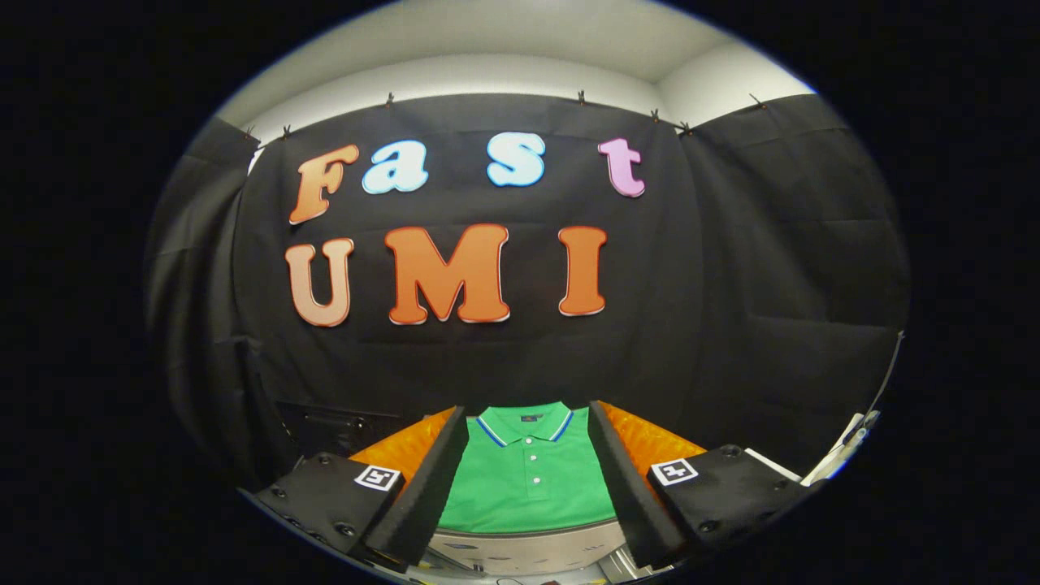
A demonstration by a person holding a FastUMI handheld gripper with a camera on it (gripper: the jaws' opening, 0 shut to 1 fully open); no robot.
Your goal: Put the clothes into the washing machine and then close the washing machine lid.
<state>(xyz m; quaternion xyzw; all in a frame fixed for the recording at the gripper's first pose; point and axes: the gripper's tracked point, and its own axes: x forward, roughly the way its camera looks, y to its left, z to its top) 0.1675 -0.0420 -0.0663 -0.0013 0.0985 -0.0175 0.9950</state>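
A folded green polo shirt (pixel 526 479) with a blue-and-white striped collar and white buttons lies flat on an orange surface (pixel 650 443), collar toward the black wall. My gripper (pixel 528 422) stands open above it, its two fingers spread to either side of the shirt with nothing pressed between them. Below the shirt's near hem a pale grey-white panel (pixel 528 548) shows between the fingers; I cannot tell what it belongs to.
The booth's black cloth wall (pixel 731 325) hangs close behind the orange surface. A dark boxy object (pixel 325 424) sits low at the left beyond the orange edge. A white object with a thin cable (pixel 853 439) shows at the far right.
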